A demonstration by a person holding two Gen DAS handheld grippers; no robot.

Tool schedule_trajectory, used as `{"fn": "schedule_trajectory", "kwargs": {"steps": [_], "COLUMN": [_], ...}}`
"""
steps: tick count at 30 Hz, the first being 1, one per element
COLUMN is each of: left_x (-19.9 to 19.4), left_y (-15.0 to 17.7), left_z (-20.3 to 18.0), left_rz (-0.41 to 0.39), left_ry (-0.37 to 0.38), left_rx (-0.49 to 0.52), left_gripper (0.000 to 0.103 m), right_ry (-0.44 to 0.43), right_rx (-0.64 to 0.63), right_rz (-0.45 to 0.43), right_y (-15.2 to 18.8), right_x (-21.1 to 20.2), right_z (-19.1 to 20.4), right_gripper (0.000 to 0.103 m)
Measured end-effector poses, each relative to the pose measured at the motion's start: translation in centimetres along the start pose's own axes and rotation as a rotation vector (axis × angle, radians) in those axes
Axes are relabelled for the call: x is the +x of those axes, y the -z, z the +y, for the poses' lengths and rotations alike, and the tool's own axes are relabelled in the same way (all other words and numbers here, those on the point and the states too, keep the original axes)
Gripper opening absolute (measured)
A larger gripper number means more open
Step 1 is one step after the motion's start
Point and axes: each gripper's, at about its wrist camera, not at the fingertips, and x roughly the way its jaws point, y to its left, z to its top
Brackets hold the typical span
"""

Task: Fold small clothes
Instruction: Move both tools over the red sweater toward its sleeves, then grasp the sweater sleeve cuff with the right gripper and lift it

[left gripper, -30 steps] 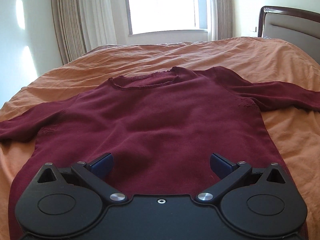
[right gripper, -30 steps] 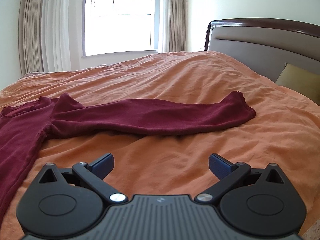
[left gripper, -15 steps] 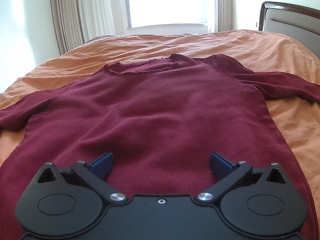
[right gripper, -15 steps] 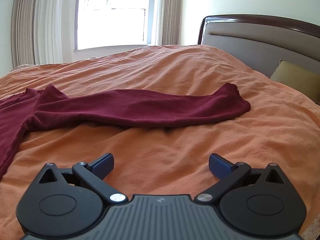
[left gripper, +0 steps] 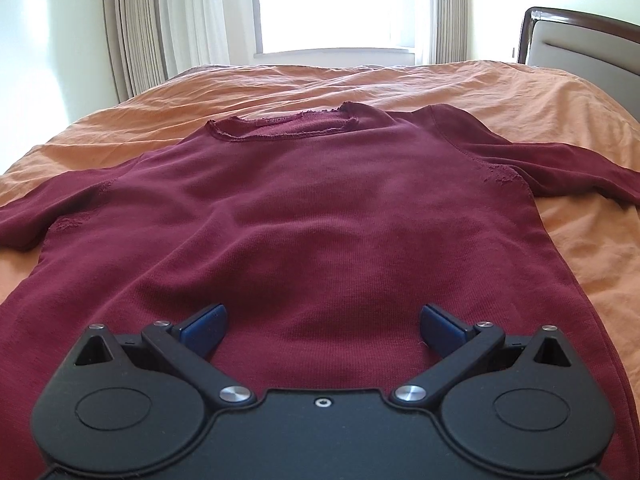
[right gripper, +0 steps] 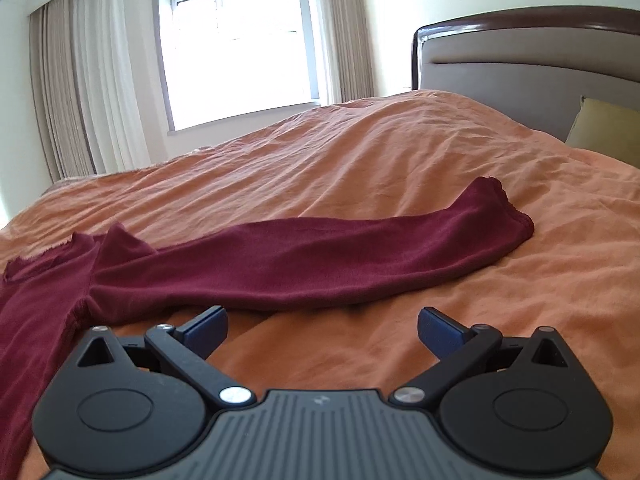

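Orange bedspread (left gripper: 500,92) carries maroon sweater (left gripper: 320,208) spread flat, left gripper (left gripper: 323,324) over its lower body, fingers wide apart, empty; right view: right gripper (right gripper: 322,326) spread apart over bare bedspread just short of outstretched sleeve (right gripper: 320,260).

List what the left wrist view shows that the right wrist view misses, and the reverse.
Only the left wrist view: the maroon top's whole front body, its full neckline with a label inside, its left sleeve, and the open left gripper over the body.

Only the right wrist view: the right sleeve's cuff lying flat on the cover, a yellow-green pillow, and the open right gripper near that sleeve.

Both: the orange bed cover, window, curtains, headboard and right sleeve.
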Motion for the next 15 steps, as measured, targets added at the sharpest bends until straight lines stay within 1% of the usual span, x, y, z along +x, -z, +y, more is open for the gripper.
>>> {"fn": "schedule_trajectory", "kwargs": {"steps": [1, 3, 6, 7, 10, 15], "left_x": [0.1, 0.1, 0.2, 0.2, 0.2, 0.4], "left_y": [0.0, 0.0, 0.1, 0.1, 0.1, 0.2], "left_z": [0.0, 0.0, 0.0, 0.0, 0.0, -0.1], "left_rz": [0.001, 0.002, 0.002, 0.001, 0.000, -0.003], "left_ry": [0.000, 0.001, 0.005, 0.005, 0.001, 0.002], "left_rx": [0.001, 0.002, 0.000, 0.000, 0.004, 0.008], "left_gripper": [0.103, 0.103, 0.103, 0.103, 0.103, 0.103], "right_ry": [0.012, 0.069, 0.132, 0.139, 0.120, 0.093], "right_rx": [0.033, 0.115, 0.196, 0.226, 0.315, 0.469], "right_rz": [0.005, 0.019, -0.006, -0.006, -0.018, -0.081], "right_y": [-0.3, -0.9, -1.5, -1.7, -2.2, -2.1], "right_x": [0.4, 1.5, 2.6, 2.9, 3.7, 4.4], "right_z": [-0.6, -2.2, -4.5, -5.4, -8.0, -11.3], "right_gripper": [0.103, 0.103, 0.103, 0.103, 0.103, 0.103]}}
